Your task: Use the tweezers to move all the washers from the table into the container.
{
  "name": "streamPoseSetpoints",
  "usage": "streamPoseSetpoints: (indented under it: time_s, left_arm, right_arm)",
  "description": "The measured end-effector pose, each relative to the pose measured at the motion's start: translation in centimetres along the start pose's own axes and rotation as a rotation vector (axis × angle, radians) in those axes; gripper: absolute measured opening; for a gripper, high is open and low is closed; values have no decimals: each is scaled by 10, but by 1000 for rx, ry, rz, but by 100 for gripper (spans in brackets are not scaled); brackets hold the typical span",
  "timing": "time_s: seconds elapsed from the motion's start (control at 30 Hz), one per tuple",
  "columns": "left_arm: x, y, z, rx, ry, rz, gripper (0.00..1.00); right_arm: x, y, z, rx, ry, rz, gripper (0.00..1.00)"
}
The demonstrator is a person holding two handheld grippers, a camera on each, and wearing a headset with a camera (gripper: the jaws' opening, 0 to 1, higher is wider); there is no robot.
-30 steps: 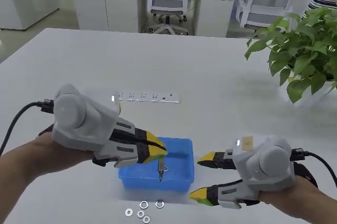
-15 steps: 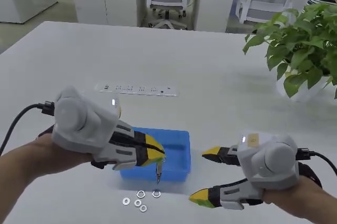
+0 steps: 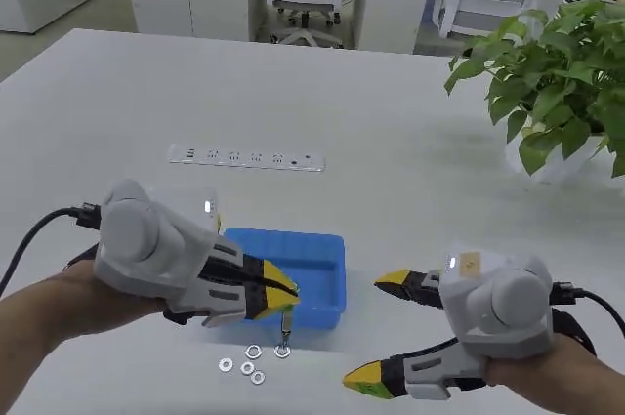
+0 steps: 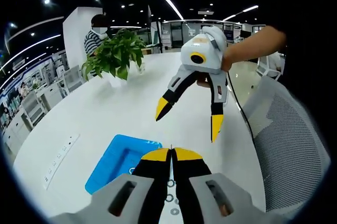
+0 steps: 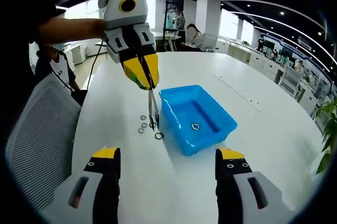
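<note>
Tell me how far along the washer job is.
Done: one washer lies in the blue container. In hand: the left claw grips the tweezers, tips down by the loose washers. Left: about five loose washers on the table.

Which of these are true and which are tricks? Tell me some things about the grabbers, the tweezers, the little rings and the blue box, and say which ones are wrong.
1. The left gripper is shut on the tweezers. True.
2. The right gripper is pinching a ring. False: its jaws stand wide open with nothing between them.
3. One washer lies inside the blue container. True.
4. Every ring is already in the box. False: several loose washers lie on the table just in front of it, under the tweezer tips.
</note>
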State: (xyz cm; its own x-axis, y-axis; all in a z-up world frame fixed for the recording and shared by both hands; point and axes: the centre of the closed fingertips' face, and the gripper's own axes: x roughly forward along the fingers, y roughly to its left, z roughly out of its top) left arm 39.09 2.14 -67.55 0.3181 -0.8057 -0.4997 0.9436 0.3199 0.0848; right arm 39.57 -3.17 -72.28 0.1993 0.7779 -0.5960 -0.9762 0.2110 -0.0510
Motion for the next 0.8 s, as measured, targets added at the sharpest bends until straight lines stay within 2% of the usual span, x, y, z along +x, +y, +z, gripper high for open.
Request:
streamPoseSetpoints:
  time_s: [0.47, 0.8]
  left_arm:
    - [10, -2, -15, -16, 18, -18, 5]
    - [14, -1, -17, -14, 16, -22, 5]
  right_arm:
    - [4, 12, -12, 20, 24, 26, 77]
    - [5, 14, -16, 26, 33, 27, 76]
